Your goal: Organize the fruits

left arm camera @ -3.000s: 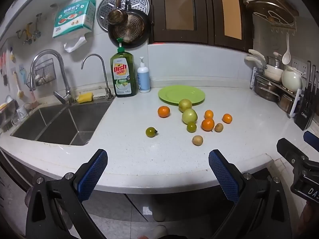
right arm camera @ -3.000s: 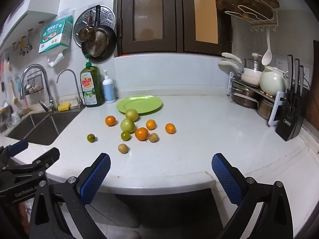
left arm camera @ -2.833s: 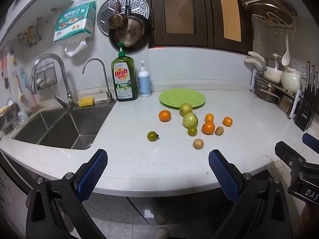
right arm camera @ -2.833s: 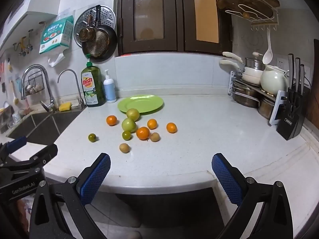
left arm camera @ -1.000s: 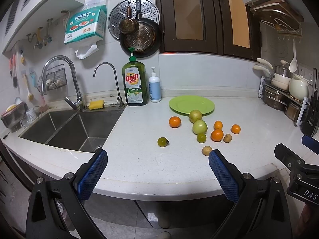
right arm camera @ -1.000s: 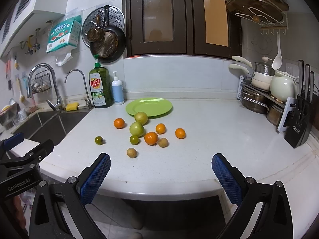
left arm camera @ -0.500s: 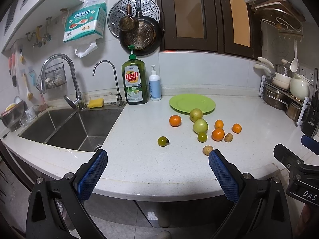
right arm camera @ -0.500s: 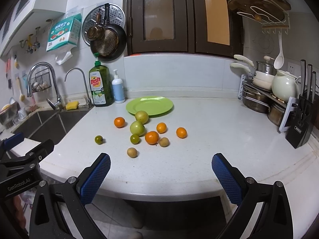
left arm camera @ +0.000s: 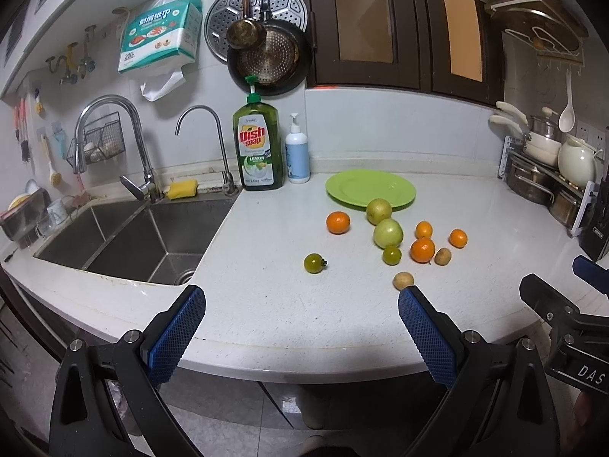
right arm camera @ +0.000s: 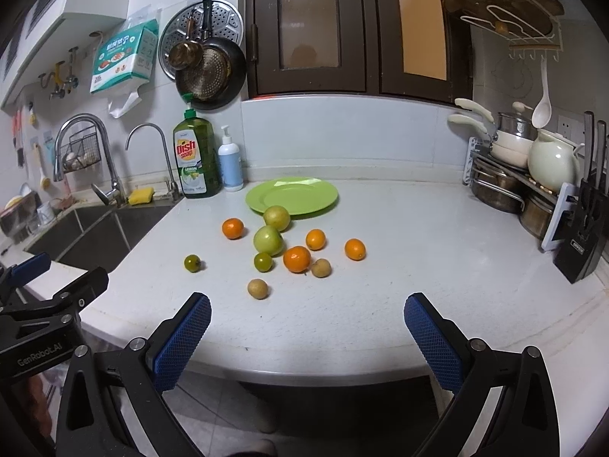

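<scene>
Hovering at the counter (left arm camera: 266,316) edge: left hand-held gripper (left arm camera: 300,327) and right hand-held gripper (right arm camera: 306,327) both spread wide, nothing between the pads, neither touching fruit.

Fruit layout, relative to the hand-held grippers:
- green plate (right arm camera: 292,195) far ahead, bare, near the back wall
- loose cluster between plate and grippers: two pale green apples (right arm camera: 268,240), four oranges (right arm camera: 297,259), two small brown fruits (right arm camera: 258,288), a small green one (right arm camera: 263,261)
- one green tomato (left arm camera: 314,263) off on its own, ahead of the left hand-held gripper, toward the sink (left arm camera: 125,243)
- nearest brown fruit sits just ahead of the left unit's right pad

Risks, my read:
- everything is round on a smooth counter; a nudge from a pad sends it rolling. The nearest brown fruit has a short run to the front edge, the stray tomato a run to the sink
- cluster is tight: some fruits look touching, so going for a middle one likely knocks neighbours. Outer ones first
- the big apple looks heavy for pad-only grip; off-centre squeeze may pop it out
- plate is shallow, so fruit dropped rather than placed can roll off the rim

Versus three seconds back: both views now sit a bit higher and closer, fruit unmoved, pads at the same spread. Task not started.
</scene>
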Action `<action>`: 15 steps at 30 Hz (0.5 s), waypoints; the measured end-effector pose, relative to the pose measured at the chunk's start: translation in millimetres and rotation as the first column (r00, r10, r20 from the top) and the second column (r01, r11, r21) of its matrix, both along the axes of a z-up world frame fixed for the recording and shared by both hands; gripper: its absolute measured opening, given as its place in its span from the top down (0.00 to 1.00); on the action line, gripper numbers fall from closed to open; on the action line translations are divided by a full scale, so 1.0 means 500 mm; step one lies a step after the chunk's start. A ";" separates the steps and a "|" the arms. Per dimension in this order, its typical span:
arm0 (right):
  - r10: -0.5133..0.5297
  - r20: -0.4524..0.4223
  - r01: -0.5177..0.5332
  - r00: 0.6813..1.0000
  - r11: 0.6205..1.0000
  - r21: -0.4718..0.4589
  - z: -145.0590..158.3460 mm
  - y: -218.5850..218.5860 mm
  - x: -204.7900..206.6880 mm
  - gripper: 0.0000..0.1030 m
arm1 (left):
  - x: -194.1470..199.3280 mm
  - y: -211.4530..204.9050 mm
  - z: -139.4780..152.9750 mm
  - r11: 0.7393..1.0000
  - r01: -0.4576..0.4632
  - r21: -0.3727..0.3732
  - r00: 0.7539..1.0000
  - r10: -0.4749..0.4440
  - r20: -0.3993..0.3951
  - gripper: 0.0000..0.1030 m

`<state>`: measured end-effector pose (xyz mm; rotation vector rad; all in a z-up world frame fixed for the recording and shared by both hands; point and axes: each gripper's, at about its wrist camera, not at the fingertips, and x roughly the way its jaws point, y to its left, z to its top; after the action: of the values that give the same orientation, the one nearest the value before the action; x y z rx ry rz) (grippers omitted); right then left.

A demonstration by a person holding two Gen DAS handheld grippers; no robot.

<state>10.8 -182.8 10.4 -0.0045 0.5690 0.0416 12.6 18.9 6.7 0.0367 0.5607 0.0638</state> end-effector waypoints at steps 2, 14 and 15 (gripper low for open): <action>0.011 -0.012 -0.011 1.000 1.000 0.002 -0.006 0.006 0.007 0.00 | 0.006 0.005 -0.006 1.000 -0.003 -0.001 1.000 0.003 -0.007 0.00; -0.003 -0.078 0.000 0.997 0.999 -0.034 -0.057 0.099 0.117 0.01 | 0.153 0.058 -0.041 0.982 0.171 0.082 0.985 -0.169 -0.031 0.08; -0.004 -0.086 0.001 0.996 0.999 -0.036 -0.064 0.109 0.129 0.02 | 0.168 0.062 -0.047 0.978 0.187 0.089 0.982 -0.185 -0.039 0.10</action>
<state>75.0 -128.2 -21.4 -0.0370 0.6562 0.0288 96.6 49.9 -16.6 0.1806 0.5820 -0.0935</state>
